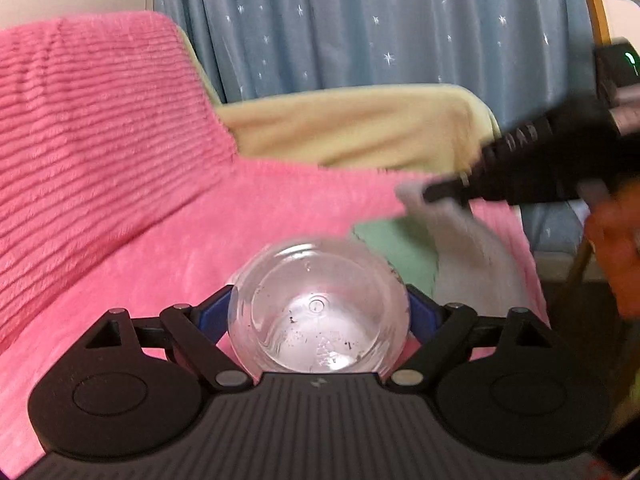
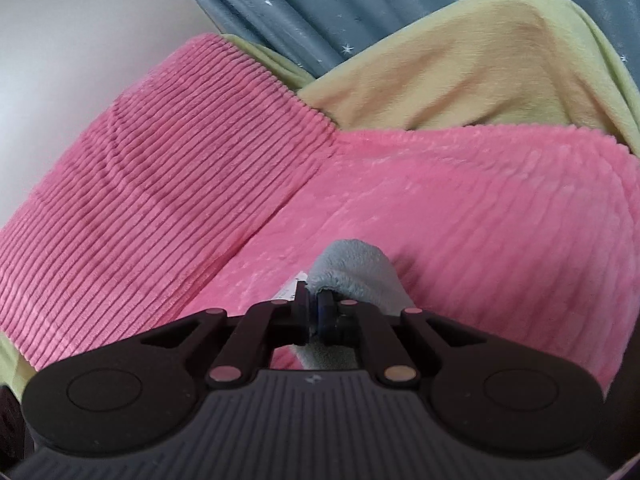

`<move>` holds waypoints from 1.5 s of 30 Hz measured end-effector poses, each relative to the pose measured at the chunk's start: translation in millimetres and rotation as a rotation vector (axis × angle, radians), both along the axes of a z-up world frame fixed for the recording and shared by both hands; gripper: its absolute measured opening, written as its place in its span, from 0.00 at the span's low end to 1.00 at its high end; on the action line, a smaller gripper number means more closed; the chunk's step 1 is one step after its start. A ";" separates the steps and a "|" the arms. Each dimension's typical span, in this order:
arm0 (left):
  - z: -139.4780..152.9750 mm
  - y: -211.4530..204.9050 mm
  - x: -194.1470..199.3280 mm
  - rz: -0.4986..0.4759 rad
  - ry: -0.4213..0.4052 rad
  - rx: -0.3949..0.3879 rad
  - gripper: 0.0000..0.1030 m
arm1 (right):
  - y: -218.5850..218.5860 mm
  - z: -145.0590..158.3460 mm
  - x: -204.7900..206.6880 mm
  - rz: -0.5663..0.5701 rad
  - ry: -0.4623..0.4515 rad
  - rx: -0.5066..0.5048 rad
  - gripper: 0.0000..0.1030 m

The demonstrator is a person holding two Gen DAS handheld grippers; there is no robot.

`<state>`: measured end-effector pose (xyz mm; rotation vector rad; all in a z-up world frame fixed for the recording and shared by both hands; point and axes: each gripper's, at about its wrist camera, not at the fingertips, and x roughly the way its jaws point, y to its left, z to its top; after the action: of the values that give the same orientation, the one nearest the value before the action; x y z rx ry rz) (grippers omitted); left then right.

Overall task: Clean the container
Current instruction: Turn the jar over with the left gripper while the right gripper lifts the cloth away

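A clear round container point(image 1: 318, 312) with dark specks on its inside is clamped between the blue pads of my left gripper point(image 1: 319, 310), its bottom facing the camera. In the left wrist view my right gripper point(image 1: 440, 191) comes in from the right, held by a hand in a black glove, with a grey cloth point(image 1: 472, 248) hanging from its tip just right of the container. The right wrist view shows that gripper point(image 2: 313, 312) shut on the grey cloth point(image 2: 352, 272), which bulges out above the fingertips over the pink cover.
A pink ribbed blanket point(image 1: 100, 152) covers the seat and backrest below both grippers, over a yellow cover point(image 1: 360, 124). A blue star-print curtain point(image 1: 360, 20) hangs behind. A green patch point(image 1: 400, 248) lies under the cloth. An orange object point(image 1: 616, 256) sits at the right edge.
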<state>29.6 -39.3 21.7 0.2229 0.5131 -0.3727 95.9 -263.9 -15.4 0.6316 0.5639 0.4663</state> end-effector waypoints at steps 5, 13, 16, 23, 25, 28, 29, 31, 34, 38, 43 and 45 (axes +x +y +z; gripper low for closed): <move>5.8 11.0 -20.7 0.016 0.090 0.029 0.86 | -5.9 -2.0 1.1 -0.025 0.012 0.015 0.03; 10.7 6.1 -22.3 -0.013 0.235 0.224 0.89 | -0.9 -2.4 6.0 -0.005 0.018 0.021 0.03; 21.6 2.2 -9.3 -0.030 0.284 0.252 0.89 | 1.0 -2.6 7.9 0.003 0.020 0.024 0.03; 26.4 -20.9 39.5 -0.061 0.419 0.305 0.89 | 1.2 -3.8 12.2 0.008 0.027 0.033 0.03; 21.1 -25.6 50.5 -0.072 0.467 0.313 0.84 | -1.1 -3.7 13.7 0.001 0.030 0.040 0.03; 16.7 -31.0 56.5 -0.088 0.487 0.339 0.84 | -3.4 -3.1 14.8 -0.007 0.030 0.050 0.03; 16.7 -32.3 56.8 -0.095 0.484 0.347 0.84 | -4.0 -2.8 14.6 -0.008 0.029 0.055 0.03; 24.8 -31.3 52.9 -0.093 0.425 0.339 0.83 | -3.7 -1.8 14.0 -0.005 0.023 0.058 0.03; 40.7 -20.6 45.4 -0.056 0.309 0.259 0.83 | -1.7 -0.1 12.7 0.002 0.010 0.057 0.03; 37.6 -4.9 33.5 -0.020 0.252 0.167 0.83 | 1.0 2.1 11.0 0.012 -0.007 0.055 0.03; 35.9 9.3 18.7 0.013 0.198 0.090 0.84 | 4.3 4.9 8.9 0.024 -0.028 0.053 0.03; 34.2 14.0 9.9 0.023 0.182 0.079 0.84 | 5.6 6.0 8.0 0.028 -0.037 0.053 0.03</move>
<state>39.6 -25.2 55.9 0.2609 0.7102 -0.3523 103.9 -258.2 -9.3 0.6648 0.5276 0.5198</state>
